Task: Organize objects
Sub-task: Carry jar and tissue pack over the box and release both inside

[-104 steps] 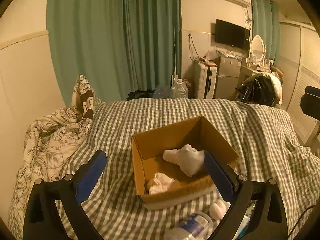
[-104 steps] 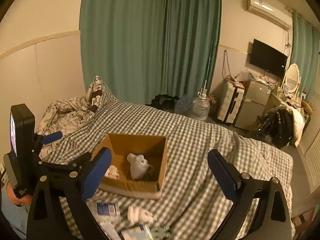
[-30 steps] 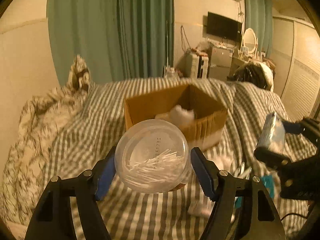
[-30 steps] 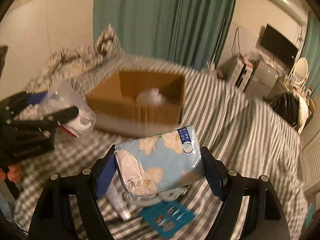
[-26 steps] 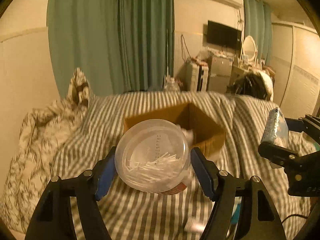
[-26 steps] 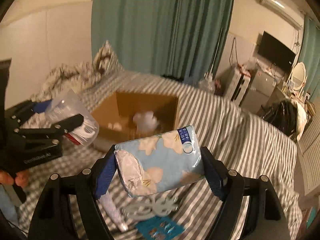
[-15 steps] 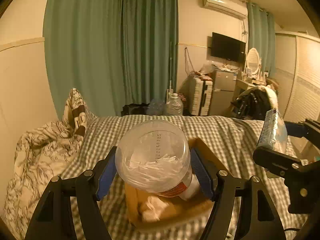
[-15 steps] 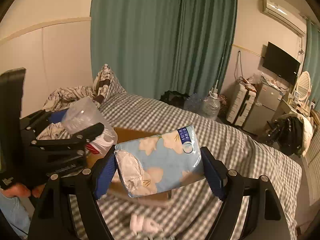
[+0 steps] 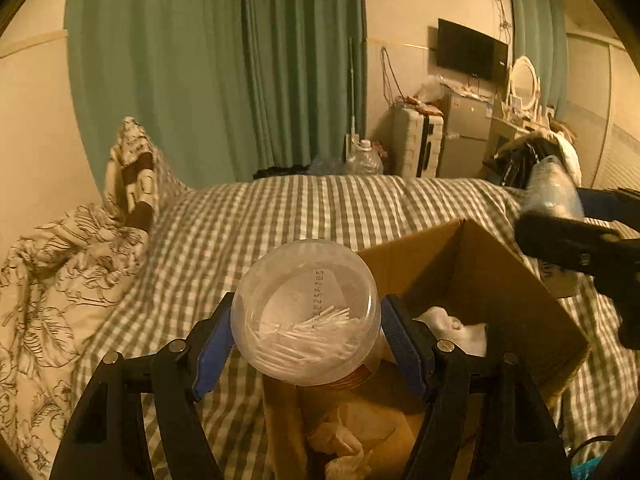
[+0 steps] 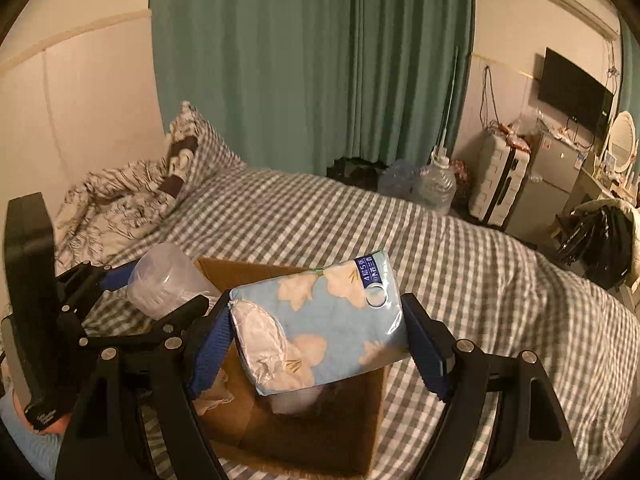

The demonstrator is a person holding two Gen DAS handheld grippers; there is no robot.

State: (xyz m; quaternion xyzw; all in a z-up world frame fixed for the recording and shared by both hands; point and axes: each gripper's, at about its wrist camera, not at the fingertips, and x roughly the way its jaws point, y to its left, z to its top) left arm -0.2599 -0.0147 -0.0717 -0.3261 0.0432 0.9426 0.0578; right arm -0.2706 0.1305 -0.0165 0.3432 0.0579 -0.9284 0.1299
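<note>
My left gripper [image 9: 306,344] is shut on a clear round tub of cotton swabs [image 9: 306,312] and holds it over the near left corner of an open cardboard box [image 9: 520,300] on the checked bed. The tub also shows in the right wrist view [image 10: 164,280]. My right gripper [image 10: 318,344] is shut on a light blue flowered tissue pack [image 10: 320,328] and holds it above the same box [image 10: 320,432]. White crumpled items [image 9: 452,326] lie inside the box. The right gripper with its pack shows at the right of the left wrist view [image 9: 560,216].
A checked bedspread [image 10: 460,260] covers the bed. A flowered quilt and pillow [image 9: 60,248] lie at the left. Green curtains [image 10: 312,60], a water jug [image 10: 434,184], a suitcase [image 10: 500,180] and a wall TV [image 10: 574,84] stand beyond the bed.
Both grippers picked up their objects from the bed, lifted them, and came forward and down over the box. The box now sits right under both loads.
</note>
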